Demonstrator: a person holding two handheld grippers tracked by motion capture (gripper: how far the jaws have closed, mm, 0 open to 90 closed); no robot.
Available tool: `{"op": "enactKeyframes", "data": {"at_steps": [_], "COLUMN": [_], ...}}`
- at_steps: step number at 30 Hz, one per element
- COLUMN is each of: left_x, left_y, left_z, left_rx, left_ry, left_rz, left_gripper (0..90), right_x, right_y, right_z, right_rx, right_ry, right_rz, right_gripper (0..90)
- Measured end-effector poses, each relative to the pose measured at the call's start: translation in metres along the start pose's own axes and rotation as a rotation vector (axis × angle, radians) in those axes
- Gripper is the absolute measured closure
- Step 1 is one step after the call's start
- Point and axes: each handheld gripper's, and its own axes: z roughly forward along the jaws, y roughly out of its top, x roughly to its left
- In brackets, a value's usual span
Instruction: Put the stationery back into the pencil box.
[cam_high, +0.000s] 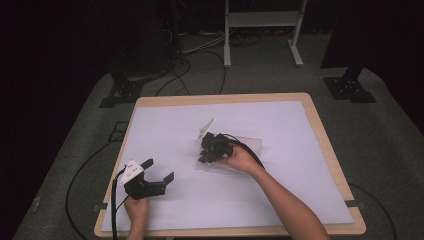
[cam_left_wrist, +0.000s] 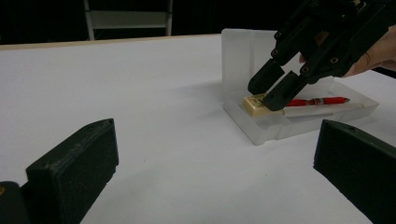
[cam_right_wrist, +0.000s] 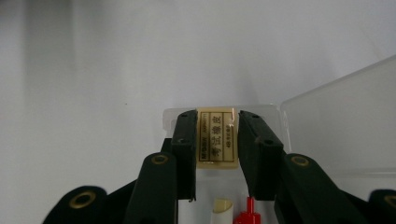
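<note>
White-covered table (cam_high: 165, 125) with a wooden rim fills the high view. Landmark: translucent plastic case (cam_left_wrist: 261, 128), lid standing up at its far side, lying near table centre. Left gripper (cam_high: 159, 170) sits well apart from the case, toward the near-left table corner, low over the sheet; jaws spread wide, nothing between them, also clear in the left gripper view, where the two black jaws frame bare table. Right gripper (cam_left_wrist: 272, 91) comes down into the case from the person's right hand (cam_high: 240, 159), tips at the case's left end as the left gripper view sees it. Its jaws stand narrow, one on each side of the eraser (cam_right_wrist: 216, 137), pads against its two long sides; it grips the eraser. Eraser is cream with a printed label, lying inside the case at that end, on the case floor. Red pen (cam_left_wrist: 317, 101) lies in the case just beside the eraser, along the case's length, with a white stick (cam_left_wrist: 317, 110) next to it.
</note>
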Motion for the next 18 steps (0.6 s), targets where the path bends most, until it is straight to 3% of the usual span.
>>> {"op": "enactKeyframes", "data": {"at_steps": [12, 18], "left_x": [-0.0001, -0.0002], "left_y": [0.0, -0.0001], "left_z": [0.0001, 0.0004], "left_rx": [0.001, 0.0], "left_ry": [0.002, 0.002], "left_rz": [0.0, 0.0], "left_gripper": [0.0, 0.0], "right_x": [-0.0018, -0.0048], "right_y": [-0.0004, -0.002], "right_z": [0.0021, 0.0045], "right_rx": [0.022, 0.022], "right_ry": [0.004, 0.03], "right_rz": [0.01, 0.022], "right_gripper": [67.8, 67.0]}}
